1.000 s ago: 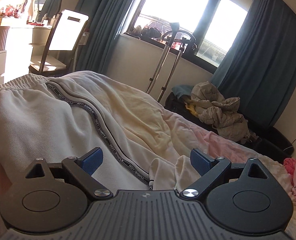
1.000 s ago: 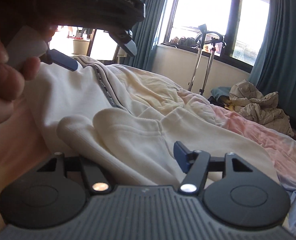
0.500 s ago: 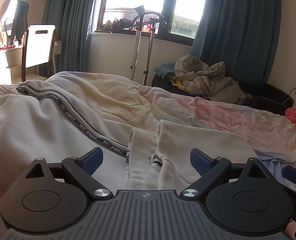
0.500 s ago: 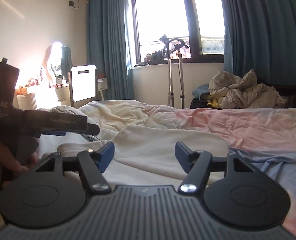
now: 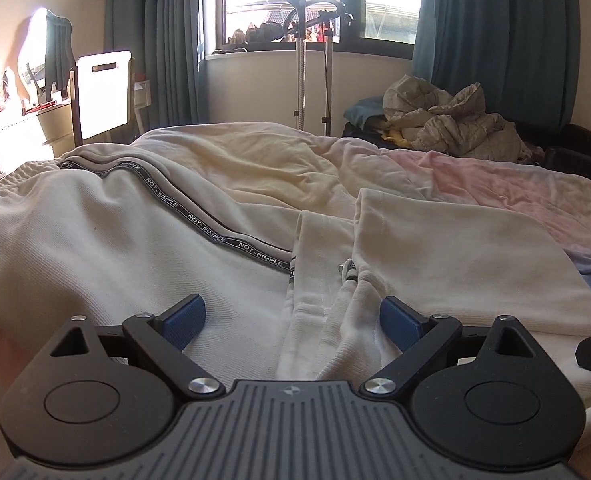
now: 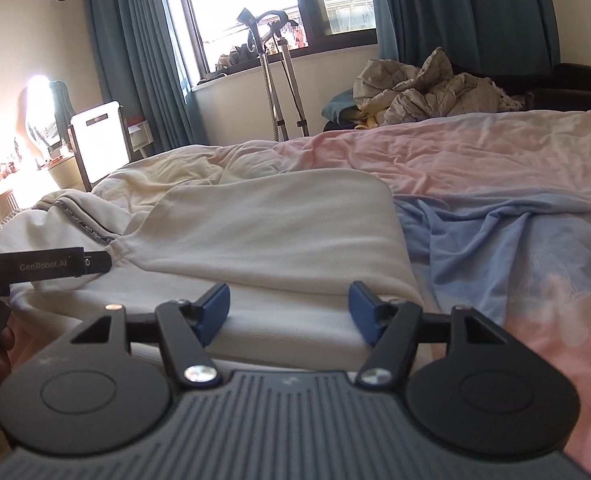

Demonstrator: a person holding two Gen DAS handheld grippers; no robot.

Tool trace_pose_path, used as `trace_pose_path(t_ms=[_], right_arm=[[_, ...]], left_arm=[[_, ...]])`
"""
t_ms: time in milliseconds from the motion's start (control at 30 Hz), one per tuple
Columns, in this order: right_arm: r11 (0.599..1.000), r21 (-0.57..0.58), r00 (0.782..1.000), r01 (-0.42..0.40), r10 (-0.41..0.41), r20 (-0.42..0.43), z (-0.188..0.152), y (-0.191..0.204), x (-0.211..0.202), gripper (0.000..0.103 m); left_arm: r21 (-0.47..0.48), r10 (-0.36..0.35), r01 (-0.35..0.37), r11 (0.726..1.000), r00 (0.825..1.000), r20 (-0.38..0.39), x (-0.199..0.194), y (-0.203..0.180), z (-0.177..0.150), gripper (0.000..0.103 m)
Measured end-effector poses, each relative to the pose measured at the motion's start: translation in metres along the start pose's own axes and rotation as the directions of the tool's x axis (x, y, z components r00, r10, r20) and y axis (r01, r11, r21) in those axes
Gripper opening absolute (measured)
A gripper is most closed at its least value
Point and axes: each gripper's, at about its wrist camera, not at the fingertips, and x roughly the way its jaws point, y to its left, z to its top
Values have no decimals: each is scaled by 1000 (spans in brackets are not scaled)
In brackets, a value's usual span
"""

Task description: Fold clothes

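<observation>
White sweatpants [image 5: 107, 248] with a black "NOT-SIMPLE" side stripe [image 5: 215, 232] lie on the bed, one leg folded over [image 5: 447, 256]; the folded leg also shows in the right wrist view [image 6: 279, 232]. My left gripper [image 5: 293, 322] is open and empty, low over the bunched cuff with its drawstring [image 5: 347, 270]. My right gripper [image 6: 289, 312] is open and empty at the near edge of the folded leg. The left gripper's body [image 6: 43, 266] shows at the left of the right wrist view.
The bed has a cream, pink [image 6: 475, 160] and light blue [image 6: 495, 248] sheet. A heap of beige bedding [image 5: 447, 124] lies on a dark sofa behind. Crutches [image 5: 303, 60] lean by the window. A chair [image 5: 103, 92] and dresser stand at the left.
Both grippers have pulled back from the sweatpants and levelled out. The right gripper, earlier shut on the cloth, has opened and let go. The leg now lies folded flat.
</observation>
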Motion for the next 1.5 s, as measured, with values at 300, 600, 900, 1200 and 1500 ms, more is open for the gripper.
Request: trace_pose_path(t_ms=[300, 600, 900, 1200, 1500], right_arm=[[997, 71, 999, -8, 5, 51, 3, -18, -6, 67], [899, 434, 994, -54, 88, -60, -7, -87, 16, 68], [789, 531, 950, -308, 289, 122, 12, -97, 7, 75], [848, 499, 964, -176, 252, -89, 10, -80, 30, 76], [694, 602, 912, -395, 375, 166, 28, -92, 15, 76]], left_arm=[[1, 8, -8, 1000, 1000, -3, 1, -1, -2, 97], [-6, 13, -13, 1000, 1000, -17, 3, -1, -3, 98], [-20, 22, -23, 1000, 999, -25, 4, -2, -3, 98], [-20, 21, -21, 1000, 999, -28, 5, -2, -4, 99], [-48, 24, -26, 999, 999, -32, 7, -1, -3, 99]])
